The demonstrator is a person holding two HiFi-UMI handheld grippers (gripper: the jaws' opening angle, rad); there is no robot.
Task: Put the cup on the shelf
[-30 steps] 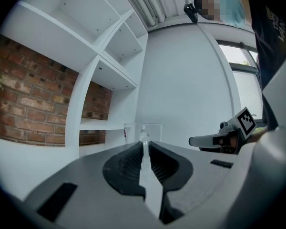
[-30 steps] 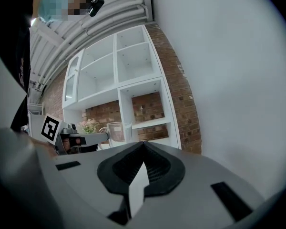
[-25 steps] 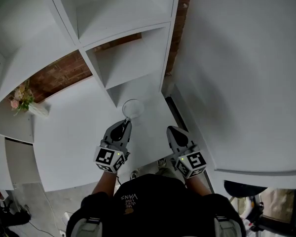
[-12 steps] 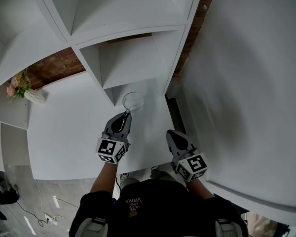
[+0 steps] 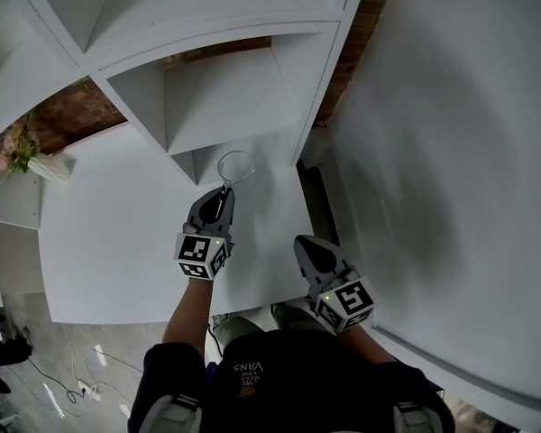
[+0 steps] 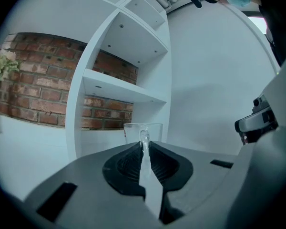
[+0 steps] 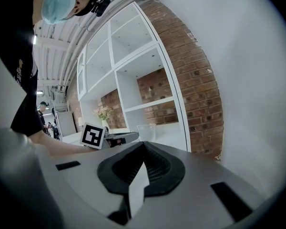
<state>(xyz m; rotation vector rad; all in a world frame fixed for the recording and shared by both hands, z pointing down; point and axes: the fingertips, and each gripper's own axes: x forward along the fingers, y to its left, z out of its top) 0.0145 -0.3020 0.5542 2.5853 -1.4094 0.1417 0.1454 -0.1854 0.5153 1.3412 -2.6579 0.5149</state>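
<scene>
White wall (image 5: 451, 152): smooth and matte, flat, pretty much the whole right side of the head view.
shelf unit (image 5: 225, 106): white boards with square edges, boxy open cubbies stacked up, a few tiny holes dotted on the inside panels.
countertop (image 5: 108, 233): white flat slab, satin-looking, running out from the foot of the shelf unit.
brick (image 5: 59, 120): red-brown and rough, pale mortar lines, visible through the open backs of the cubbies.
right gripper (image 5: 303, 242): grey hard-plastic shell, wedge-shaped, black ribbed pads. Jaws pressed together with nothing in them, near the countertop's front right corner.
left gripper (image 5: 222, 192): same grey shell and ribbed black pads, cube with square markers (image 5: 201, 255) at the back end. Jaws almost together, pinching the thin handle (image 6: 144, 136) of the cup (image 5: 236, 166).
flowers (image 5: 13, 147): small pink-and-cream bunch with green bits, stuck in a white vase (image 5: 50, 170) way over at the left end.
cup (image 6: 133, 130): clear glass, round rim, straight sides, totally see-through. Held upright by the handle just in front of the bottom cubby's opening, right at the foot of the shelf unit. Can't tell if the base is touching the countertop or not.
</scene>
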